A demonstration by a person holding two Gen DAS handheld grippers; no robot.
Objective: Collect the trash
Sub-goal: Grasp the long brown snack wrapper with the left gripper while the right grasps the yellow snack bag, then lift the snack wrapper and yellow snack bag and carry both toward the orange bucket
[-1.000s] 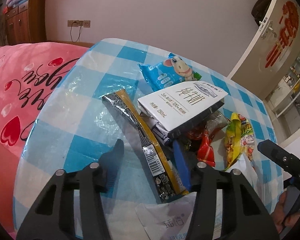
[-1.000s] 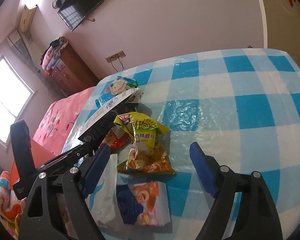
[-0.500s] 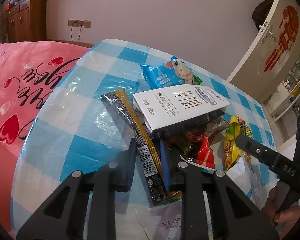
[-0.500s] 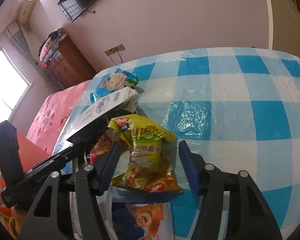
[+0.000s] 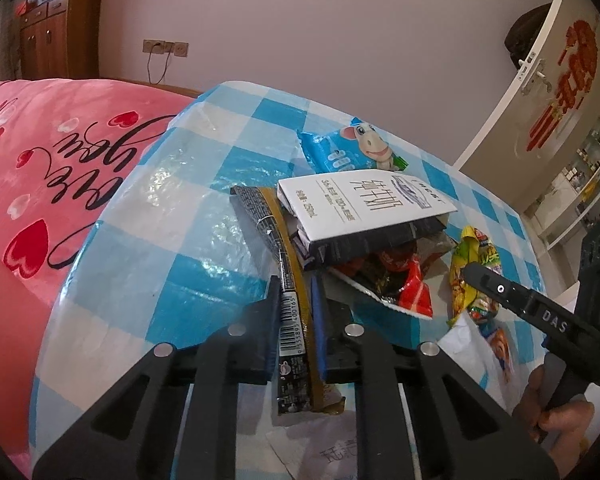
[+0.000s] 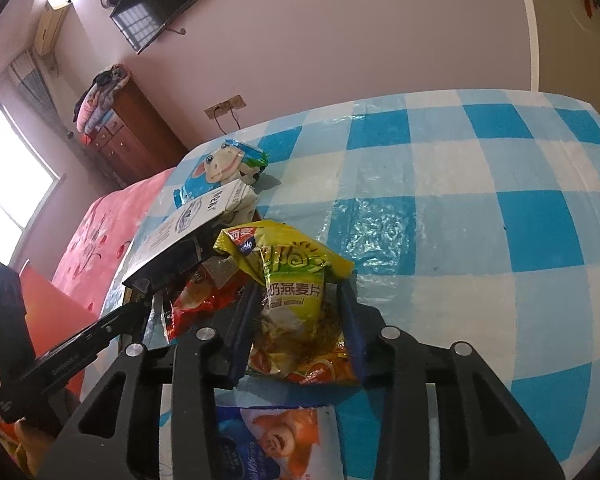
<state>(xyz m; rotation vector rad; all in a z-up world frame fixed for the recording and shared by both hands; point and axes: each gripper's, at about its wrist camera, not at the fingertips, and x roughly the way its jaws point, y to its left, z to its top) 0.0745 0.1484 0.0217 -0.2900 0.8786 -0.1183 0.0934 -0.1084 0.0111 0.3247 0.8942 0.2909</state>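
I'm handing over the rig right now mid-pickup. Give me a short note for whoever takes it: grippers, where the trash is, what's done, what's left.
Left hand-held gripper: shut on the long black-and-gold wrapper.
Right hand-held gripper: jaws closing around the yellow oatmeal packet; grip not yet firm.
On the checked table: white milk carton, blue cow packet, red wrappers, white packets at the near edge.
Done: nothing lifted or binned yet.
Left: finish both grasps, remove them, then clear the pile. No bin in view.
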